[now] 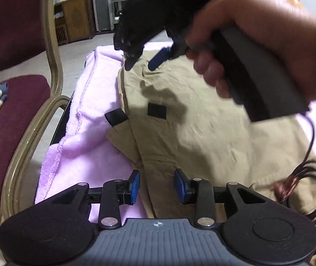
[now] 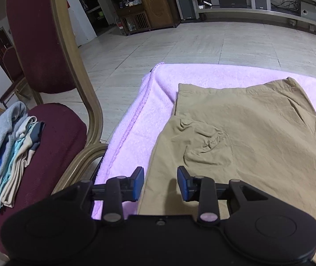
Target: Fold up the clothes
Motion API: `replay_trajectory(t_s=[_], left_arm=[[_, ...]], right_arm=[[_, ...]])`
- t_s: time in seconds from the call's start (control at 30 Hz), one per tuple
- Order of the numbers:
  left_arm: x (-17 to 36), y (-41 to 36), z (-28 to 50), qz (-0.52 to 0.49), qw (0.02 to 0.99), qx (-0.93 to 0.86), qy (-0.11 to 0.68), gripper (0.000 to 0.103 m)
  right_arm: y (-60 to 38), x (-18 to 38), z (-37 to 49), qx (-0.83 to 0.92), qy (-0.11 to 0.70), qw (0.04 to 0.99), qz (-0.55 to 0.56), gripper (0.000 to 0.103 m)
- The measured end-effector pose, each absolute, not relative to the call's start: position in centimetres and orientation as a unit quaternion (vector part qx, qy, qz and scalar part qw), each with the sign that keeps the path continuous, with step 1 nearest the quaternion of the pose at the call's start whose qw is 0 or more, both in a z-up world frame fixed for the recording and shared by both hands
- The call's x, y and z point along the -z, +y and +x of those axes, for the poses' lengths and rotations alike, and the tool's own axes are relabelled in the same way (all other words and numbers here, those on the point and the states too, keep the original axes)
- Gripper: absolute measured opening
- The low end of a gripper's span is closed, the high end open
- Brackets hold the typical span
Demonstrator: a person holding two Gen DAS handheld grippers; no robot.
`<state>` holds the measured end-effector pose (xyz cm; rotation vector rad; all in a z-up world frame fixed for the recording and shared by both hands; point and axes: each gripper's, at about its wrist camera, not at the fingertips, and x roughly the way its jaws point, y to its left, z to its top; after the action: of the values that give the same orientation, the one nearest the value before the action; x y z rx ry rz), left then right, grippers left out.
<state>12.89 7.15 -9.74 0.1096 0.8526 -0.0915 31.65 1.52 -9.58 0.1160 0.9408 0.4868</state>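
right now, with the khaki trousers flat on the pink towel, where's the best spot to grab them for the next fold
Probably the left edge of the khaki trousers, by the right gripper. It lies doubled and slightly raised on the pink towel, so a finger coming from the chair side can slide under it.

A khaki-tan garment of thin, lightly creased woven fabric (image 2: 257, 133), seemingly trousers or shorts though blur keeps the cut uncertain, lies flat and folded over itself on a fuzzy lilac-pink towel (image 2: 135, 137). In the right wrist view its stitched hem runs toward 12 o'clock, with a puckered pocket patch near the centre. The left wrist view shows two small black tabs (image 1: 157, 110) at its 9 o'clock edge.
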Motion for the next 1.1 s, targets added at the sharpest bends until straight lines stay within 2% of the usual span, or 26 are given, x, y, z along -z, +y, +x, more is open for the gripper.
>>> replay_trajectory(t_s=[0.13, 0.3, 0.33, 0.37, 0.53, 0.57, 0.67, 0.73, 0.93, 0.97, 1.03, 1.1], left_arm=[[10.1, 6.3, 12.8, 0.081, 0.908, 0.033, 0.410, 0.035], [10.2, 6.9, 13.5, 0.059, 0.900, 0.030, 0.430, 0.035], [10.3, 7.0, 13.6, 0.053, 0.900, 0.034, 0.432, 0.034], [10.3, 7.1, 13.7, 0.046, 0.899, 0.038, 0.433, 0.027], [10.3, 6.9, 13.6, 0.048, 0.901, 0.043, 0.429, 0.018], [10.2, 6.9, 13.5, 0.049, 0.902, 0.044, 0.428, 0.017], [10.1, 7.0, 13.5, 0.043, 0.902, 0.047, 0.426, 0.012], [9.8, 7.4, 13.5, 0.031, 0.905, 0.047, 0.422, 0.008], [9.5, 8.9, 13.4, -0.013, 0.901, 0.029, 0.433, 0.008], [9.8, 9.2, 13.6, -0.020, 0.896, 0.026, 0.442, 0.014], [10.2, 9.8, 14.0, -0.038, 0.888, 0.021, 0.457, 0.020], [9.5, 10.7, 13.9, -0.071, 0.887, 0.024, 0.455, 0.022]], right_arm=[[1.1, 9.4, 31.5, -0.244, 0.444, 0.861, 0.050, 0.033], [2.7, 10.2, 32.2, -0.252, 0.456, 0.853, 0.026, 0.033], [3.3, 10.3, 32.4, -0.250, 0.454, 0.855, 0.018, 0.033], [3.9, 10.5, 32.6, -0.246, 0.453, 0.857, 0.009, 0.034], [7.9, 11.8, 34.3, -0.186, 0.435, 0.877, -0.083, 0.033], [8.5, 12.0, 34.6, -0.177, 0.431, 0.879, -0.102, 0.032], [9.3, 12.5, 35.2, -0.161, 0.427, 0.881, -0.126, 0.003], [9.3, 12.0, 35.0, -0.155, 0.409, 0.891, -0.119, 0.001], [9.4, 10.8, 34.6, -0.181, 0.389, 0.899, -0.091, 0.001], [9.6, 11.3, 34.8, -0.184, 0.399, 0.893, -0.095, 0.001], [10.2, 12.7, 35.5, -0.194, 0.439, 0.871, -0.109, 0.005], [10.3, 12.8, 35.2, -0.200, 0.446, 0.864, -0.120, 0.016]])
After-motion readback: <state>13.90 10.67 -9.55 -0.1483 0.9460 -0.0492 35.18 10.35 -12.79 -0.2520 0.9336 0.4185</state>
